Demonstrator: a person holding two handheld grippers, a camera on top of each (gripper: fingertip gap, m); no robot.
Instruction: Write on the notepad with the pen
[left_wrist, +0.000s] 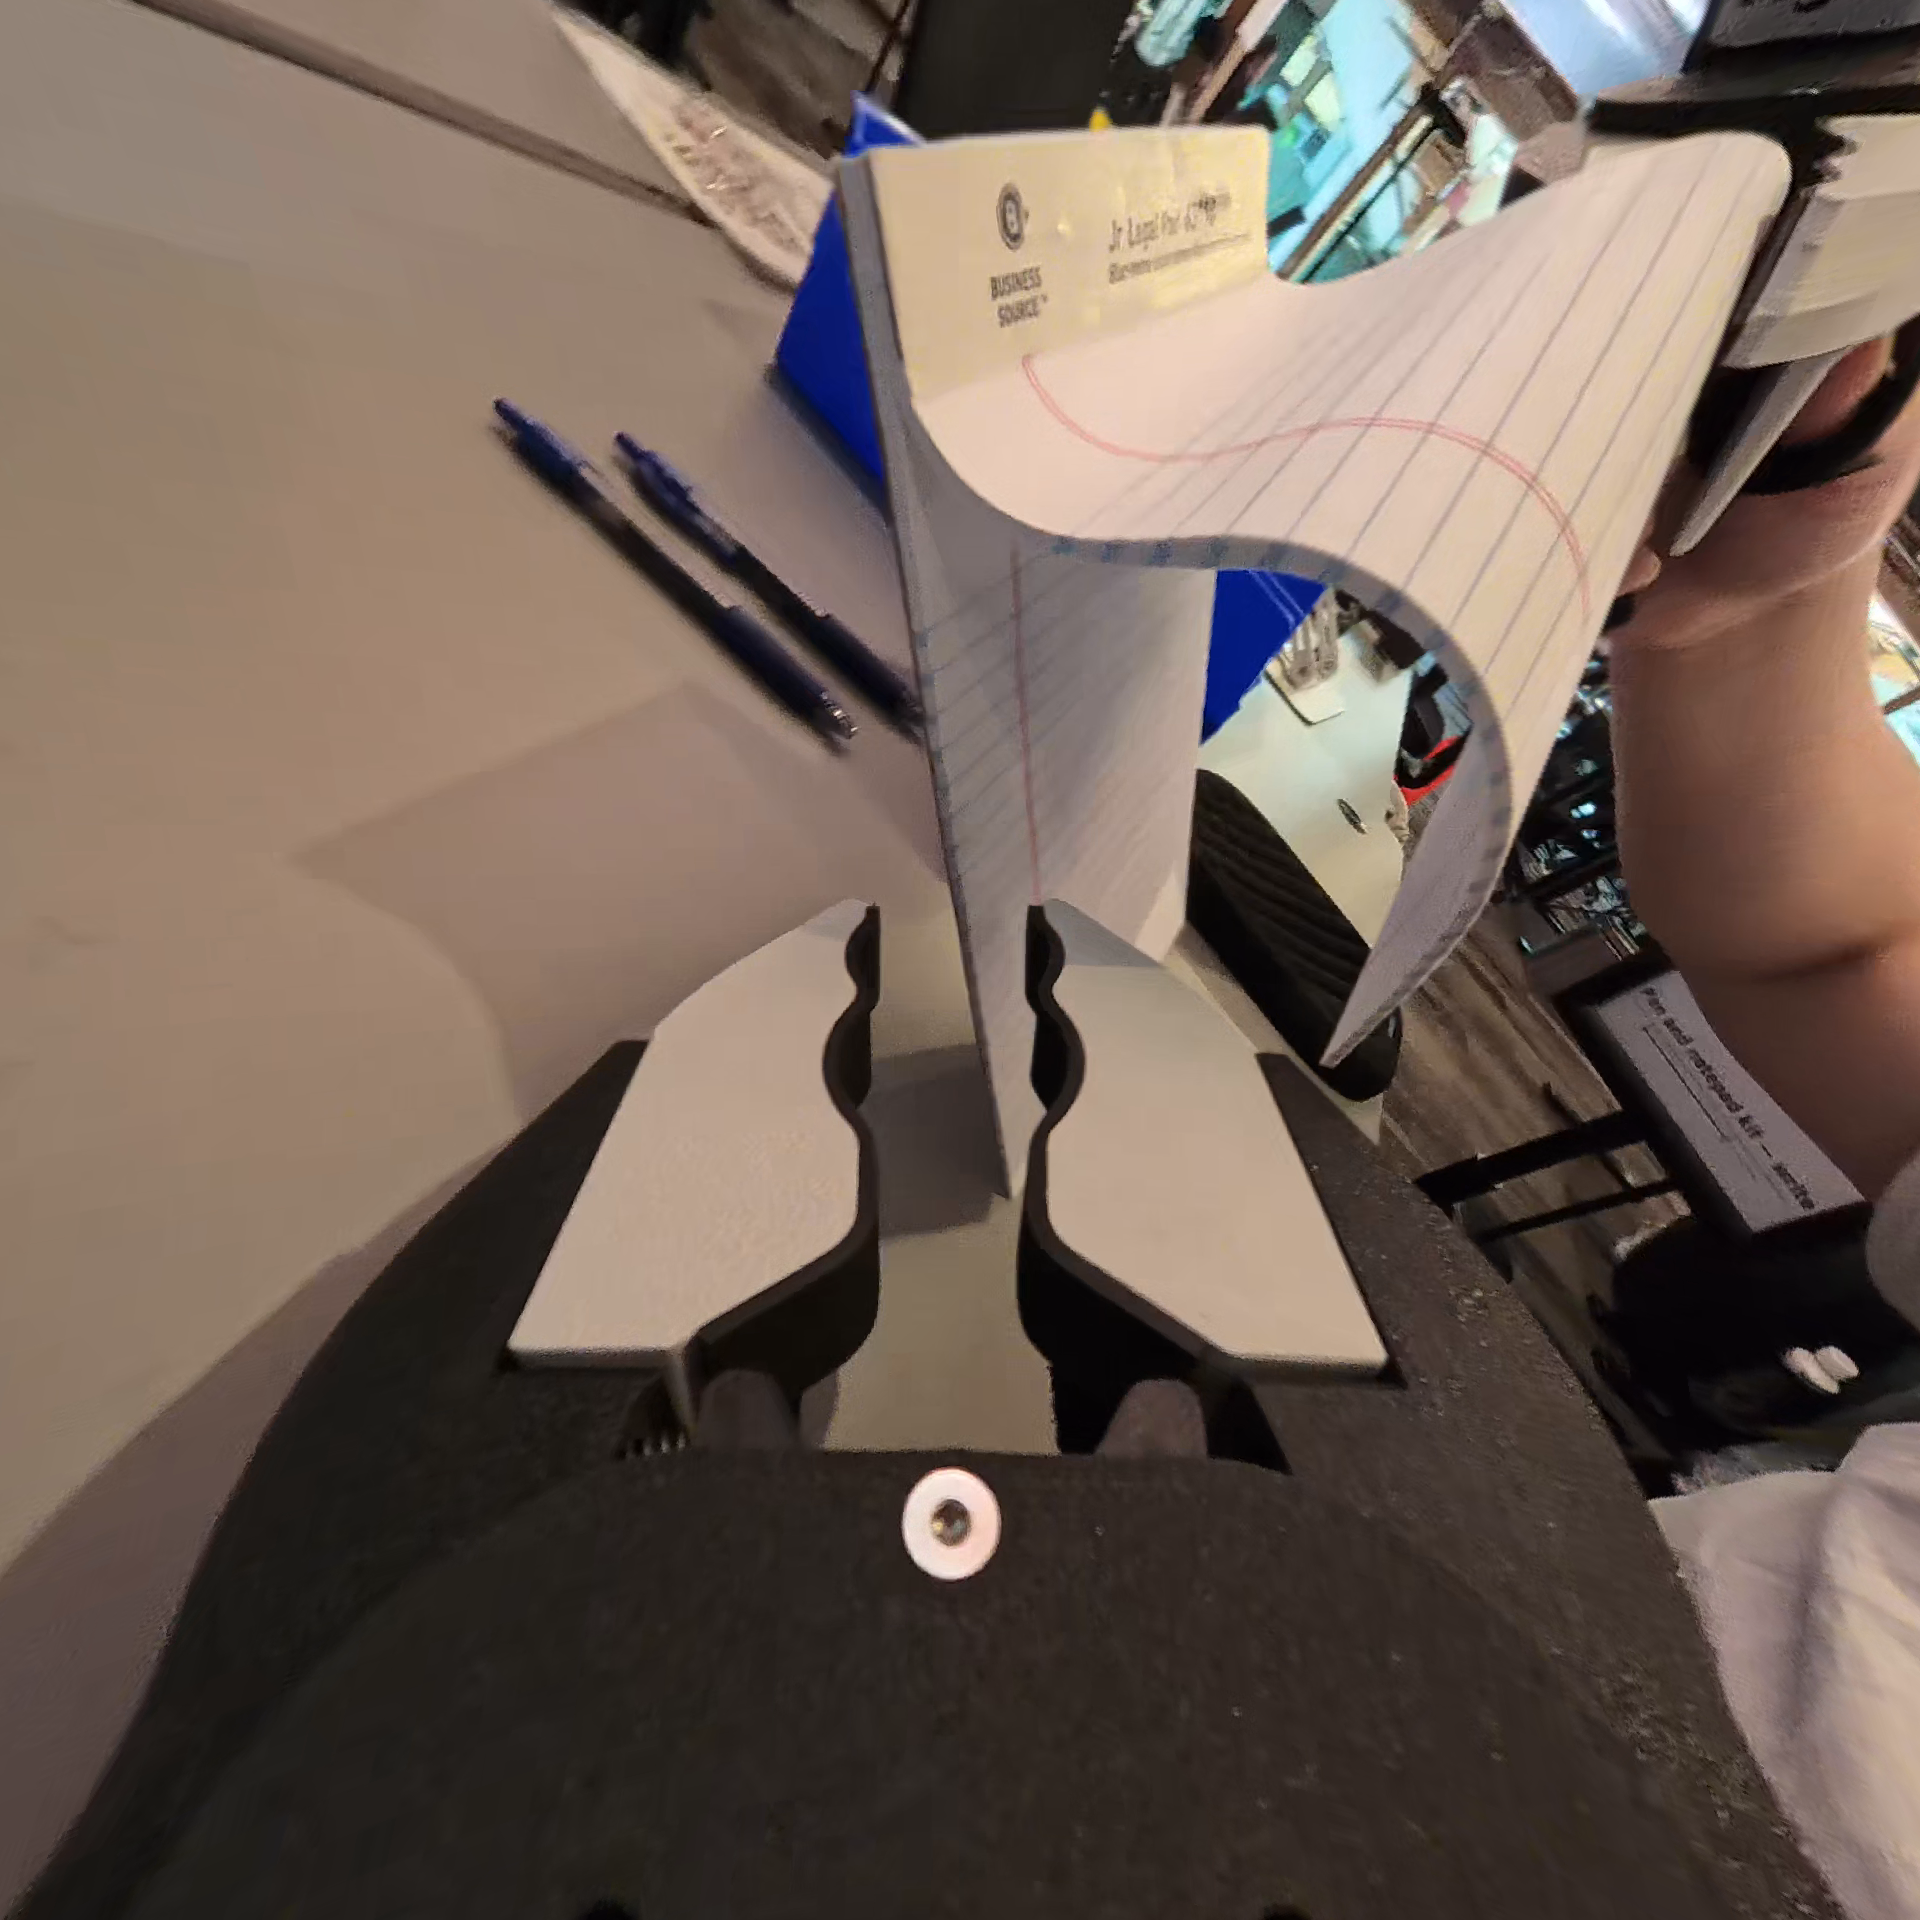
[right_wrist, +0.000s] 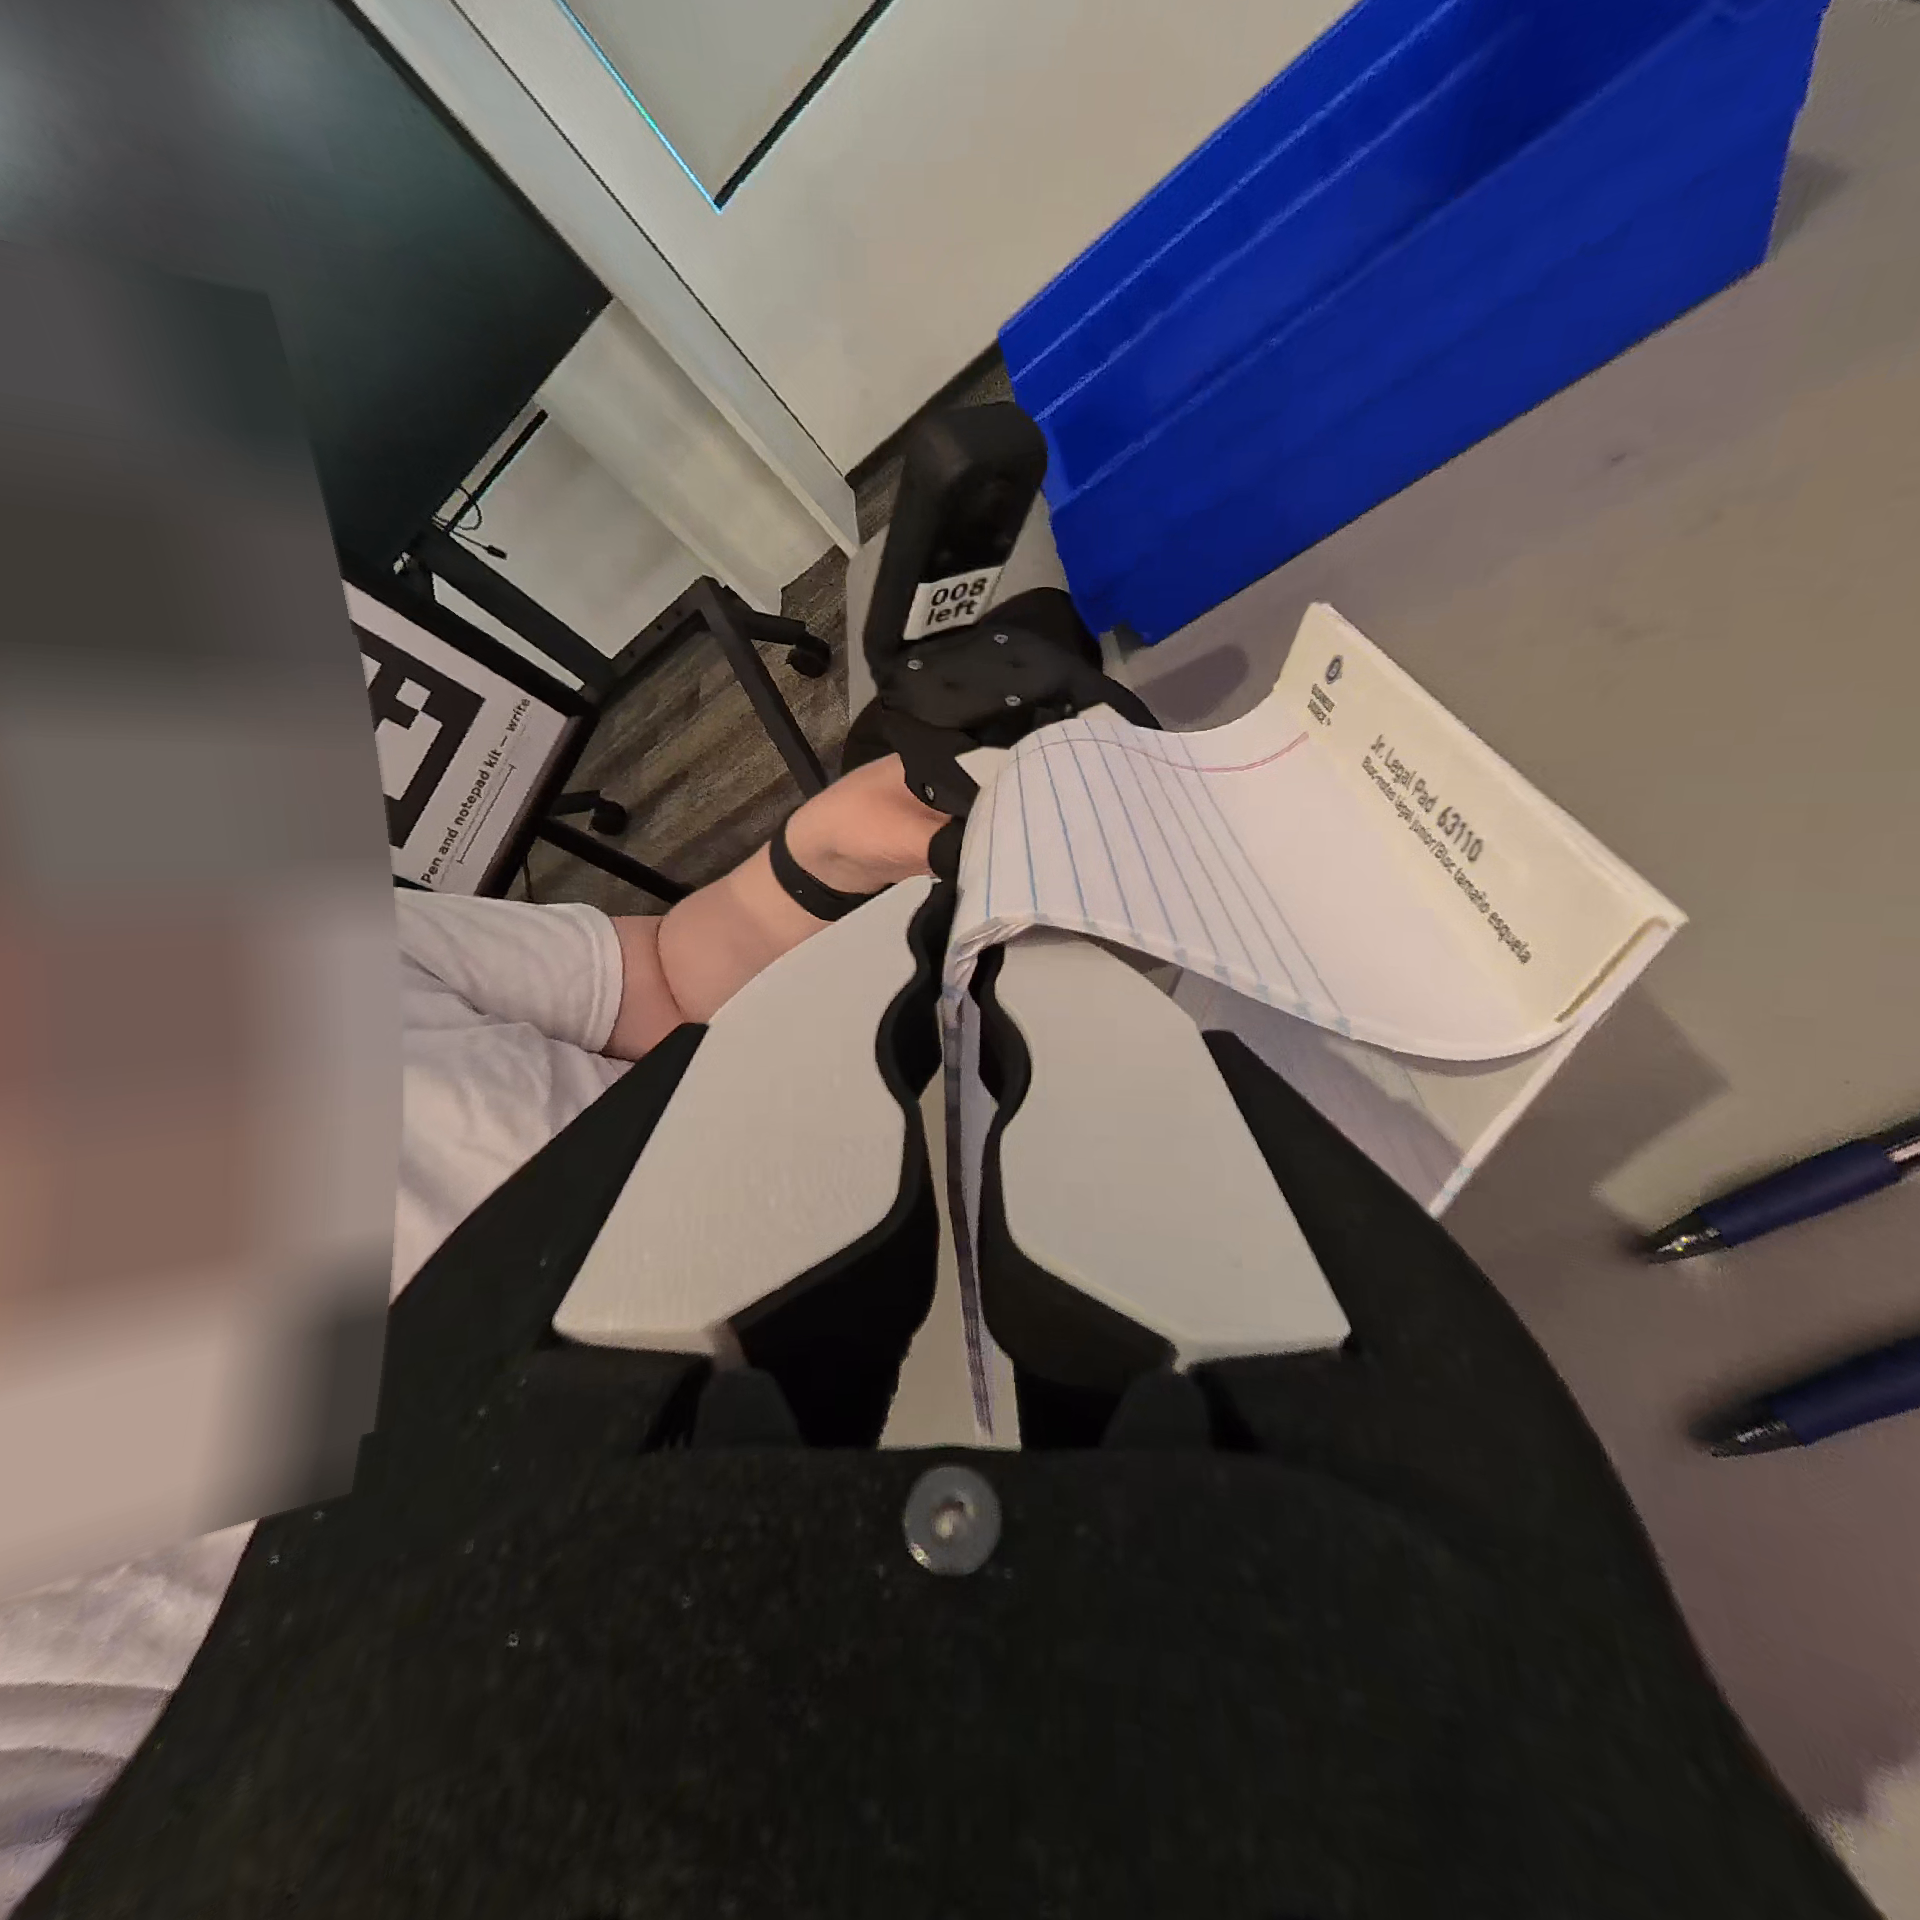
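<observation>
the grey table (left_wrist: 260, 727) carries all items. a blue bin (right_wrist: 1403, 343) stands at its far side, just behind the notepad (right_wrist: 1455, 862). the notepad lies on the table with its bound cream header strip toward the bin.

the top ruled sheet (left_wrist: 1351, 436) is lifted off the pad and curves upward in an arch, attached at the header. the right gripper (right_wrist: 961, 987) is clamped on the free edge of this sheet, with the paper running down the gap between its fingers. the left gripper (left_wrist: 951, 935) straddles the near edge of the remaining pages; its fingers stand slightly apart, the right one against the paper, the left one clear of it.

two blue pens (left_wrist: 675, 582) lie side by side on the table, beside the notepad and apart from both grippers.
</observation>
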